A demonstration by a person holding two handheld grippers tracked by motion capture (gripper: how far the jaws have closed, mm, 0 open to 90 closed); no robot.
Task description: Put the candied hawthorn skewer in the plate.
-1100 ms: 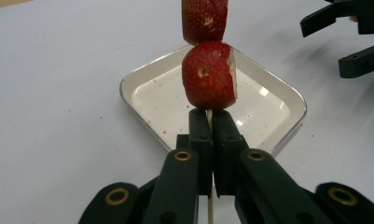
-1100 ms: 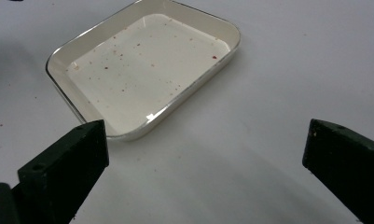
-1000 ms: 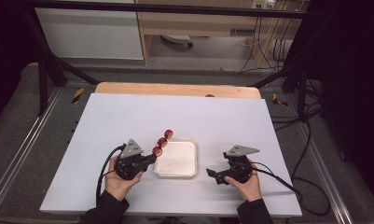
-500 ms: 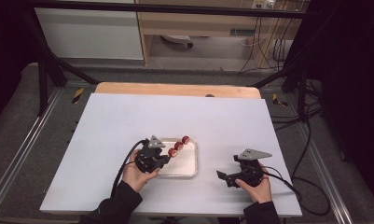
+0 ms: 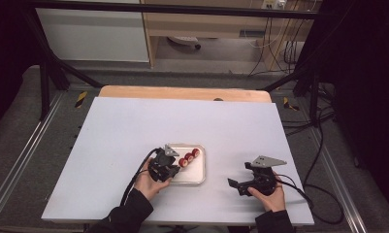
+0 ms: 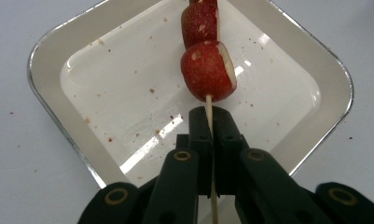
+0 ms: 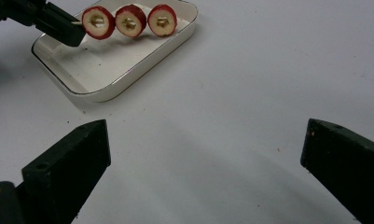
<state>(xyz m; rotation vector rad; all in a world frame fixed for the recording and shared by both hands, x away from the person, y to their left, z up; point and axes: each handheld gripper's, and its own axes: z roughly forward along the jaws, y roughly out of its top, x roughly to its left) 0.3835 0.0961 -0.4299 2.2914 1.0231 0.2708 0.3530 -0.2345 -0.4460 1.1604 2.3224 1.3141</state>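
Skewer (image 6: 211, 140) of three red fruit slices (image 7: 128, 21) sits clamped in your left tool (image 6: 211, 122), held over the white tray (image 5: 198, 175). Your right tool (image 7: 203, 154) rests on the desk (image 5: 124, 126), jaws wide apart, well away.

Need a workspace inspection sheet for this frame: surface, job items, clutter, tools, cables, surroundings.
Surface: white table top, fine crumbs by the tray.
Job's things: skewer of three red fruit slices held over white square tray; tray speckled with crumbs.
Clutter: nothing seen.
Grippers: left tool shut on skewer stick; right tool open, off the tray.
Cables: one trails from each tool toward the person.
Surroundings: black frame, grey floor, wooden shelf behind.
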